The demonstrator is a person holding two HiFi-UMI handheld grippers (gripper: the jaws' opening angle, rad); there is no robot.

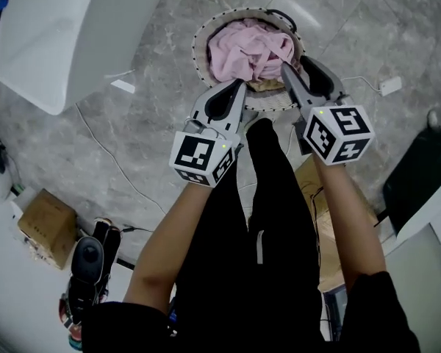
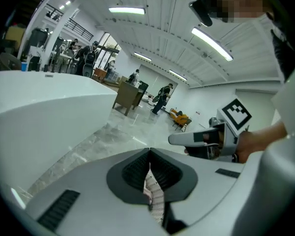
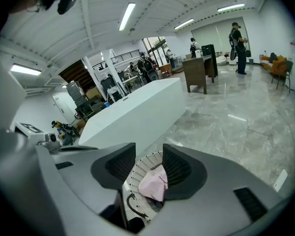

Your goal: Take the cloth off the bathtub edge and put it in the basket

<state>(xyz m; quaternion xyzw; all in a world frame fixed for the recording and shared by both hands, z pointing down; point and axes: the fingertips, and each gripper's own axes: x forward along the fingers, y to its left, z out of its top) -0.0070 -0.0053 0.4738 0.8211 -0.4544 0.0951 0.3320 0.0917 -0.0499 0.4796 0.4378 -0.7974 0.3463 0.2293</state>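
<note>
The pink cloth [image 1: 246, 50] lies bunched inside the round woven basket [image 1: 200, 46] on the grey marble floor. The white bathtub [image 1: 59, 35] stands at the upper left. Both grippers hover over the basket's near side. My left gripper [image 1: 239, 85] is shut, its ribbed pads pressed together with nothing between them [image 2: 149, 151]. My right gripper [image 1: 295, 65] is open; in the right gripper view the cloth [image 3: 154, 185] and basket rim [image 3: 137, 173] show far below through the gap of the right gripper [image 3: 148, 147], clear of its pads. In the left gripper view the right gripper [image 2: 196, 139] shows on the right.
A cardboard box [image 1: 48, 226] and a black device [image 1: 88, 267] sit on the floor at lower left. A thin cable [image 1: 110, 160] runs across the floor. A white plug [image 1: 389, 85] lies to the right. The person's black-clad legs [image 1: 257, 234] stand just behind the basket.
</note>
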